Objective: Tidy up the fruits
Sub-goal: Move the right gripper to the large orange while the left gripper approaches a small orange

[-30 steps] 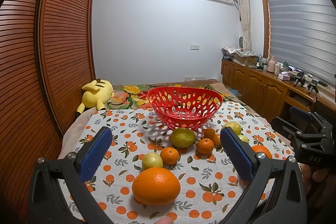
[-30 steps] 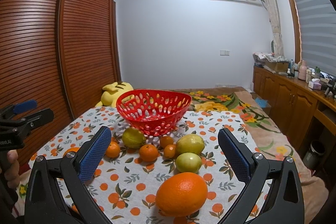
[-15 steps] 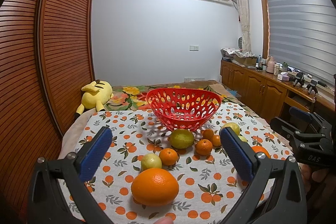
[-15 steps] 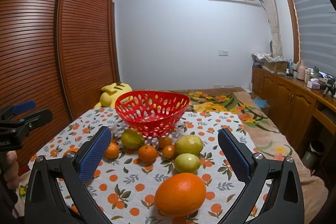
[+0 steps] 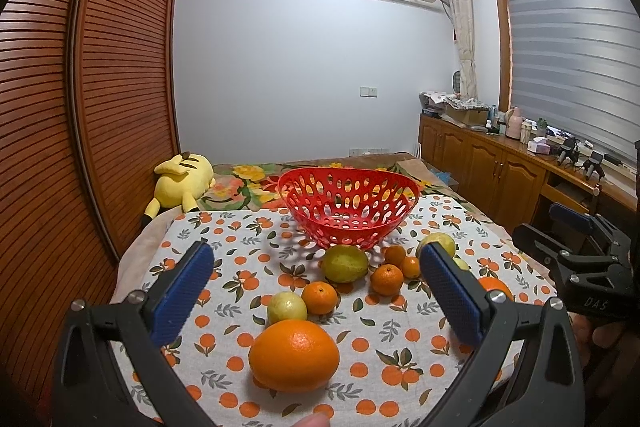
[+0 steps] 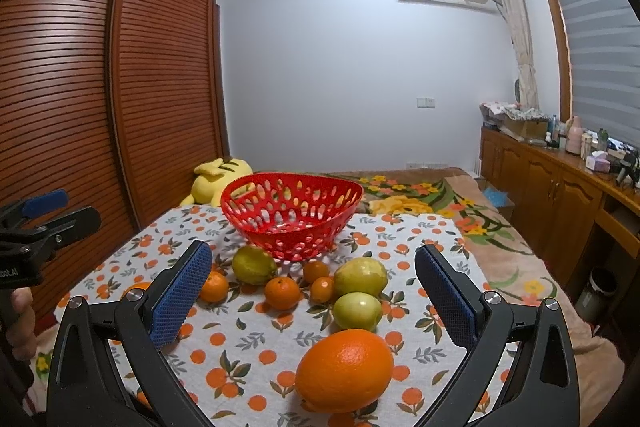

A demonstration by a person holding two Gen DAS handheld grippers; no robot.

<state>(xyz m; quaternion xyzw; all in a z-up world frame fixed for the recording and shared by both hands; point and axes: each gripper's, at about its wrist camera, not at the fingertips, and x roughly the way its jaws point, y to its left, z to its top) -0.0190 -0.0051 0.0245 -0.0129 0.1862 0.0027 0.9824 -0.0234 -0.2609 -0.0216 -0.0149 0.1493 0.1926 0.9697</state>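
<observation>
Fruit lies scattered on a patterned tablecloth [image 5: 240,239] in front of a red perforated basket [image 5: 348,205] that stands at the far middle of the table. In the left wrist view, the left gripper [image 5: 316,291] hangs with its jaws spread wide, holding nothing, its blue pads [image 5: 182,297] flanking a large orange [image 5: 294,355] that sits near the table's front edge. Beyond that orange lie a pale green fruit [image 5: 287,308] and a small mandarin [image 5: 319,298] just beside each other, then a bigger yellow-green fruit [image 5: 345,263] close to the basket's base, with more mandarins [image 5: 387,279] to its right. Bare cloth stretches along the left side up to the table's left edge, with a yellow plush toy [image 5: 182,179] lying past the far left corner. In the right wrist view, the right gripper [image 6: 314,293] is likewise wide open and empty, above a second large orange [image 6: 344,371] at the near edge. Just beyond it two green fruits [image 6: 357,311] touch one another, and mandarins [image 6: 282,293] cluster to their left below the basket [image 6: 292,215]. Open cloth runs along the right side to the table's right edge, where a floral blanket [image 6: 480,227] drops away toward a wooden cabinet [image 6: 560,203]
</observation>
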